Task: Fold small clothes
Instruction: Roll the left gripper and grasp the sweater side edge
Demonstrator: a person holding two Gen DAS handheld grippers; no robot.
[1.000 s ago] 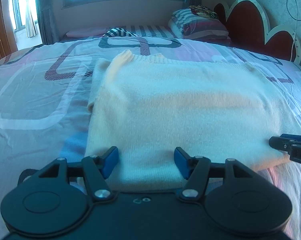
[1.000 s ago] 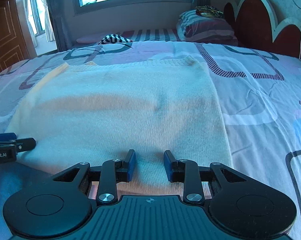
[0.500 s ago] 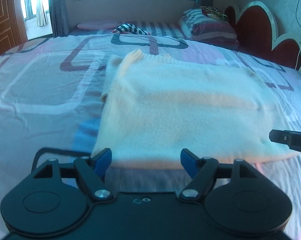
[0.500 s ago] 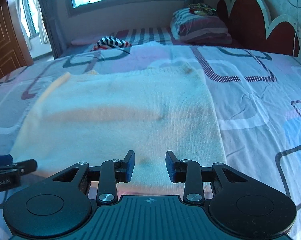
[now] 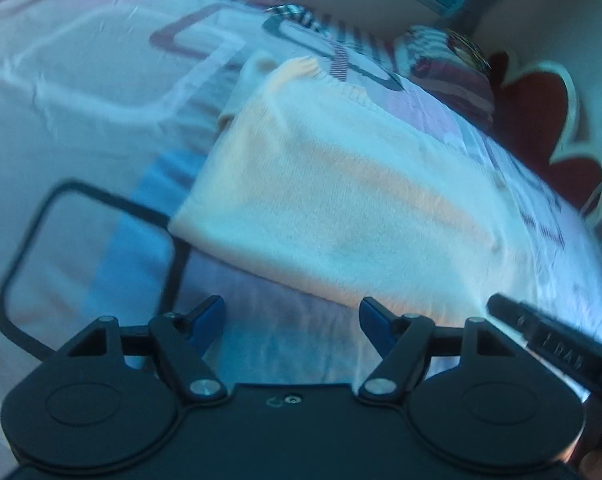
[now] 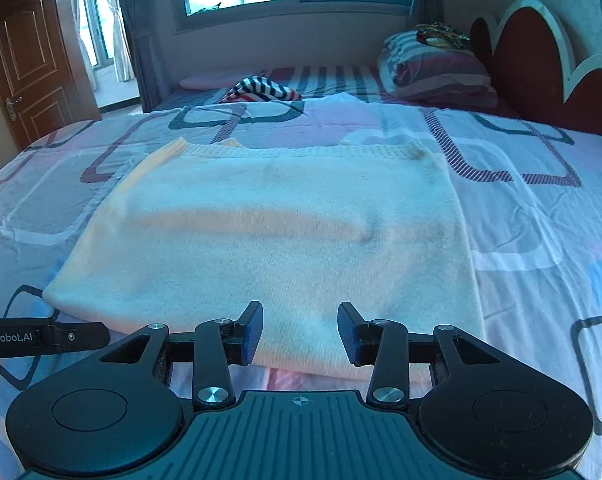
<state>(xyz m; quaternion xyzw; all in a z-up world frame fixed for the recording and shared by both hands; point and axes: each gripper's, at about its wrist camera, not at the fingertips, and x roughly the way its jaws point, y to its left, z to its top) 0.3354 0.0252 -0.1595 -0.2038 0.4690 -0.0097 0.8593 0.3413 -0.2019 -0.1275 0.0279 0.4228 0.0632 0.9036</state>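
The sweater (image 6: 269,236) lies flat on the bed (image 6: 541,248), long side across, just ahead of both claws. The right claw (image 6: 300,330) is opening, nearer over the hem (nothing held). The left claw (image 5: 292,322) is closing a bit, empty, over bare sheet.

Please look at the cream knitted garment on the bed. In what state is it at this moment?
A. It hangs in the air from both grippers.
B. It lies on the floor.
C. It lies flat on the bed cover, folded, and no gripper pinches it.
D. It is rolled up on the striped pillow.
C: the cream knitted garment lies flat on the patterned bed cover, and the right gripper, whose jaws are opening, holds nothing.
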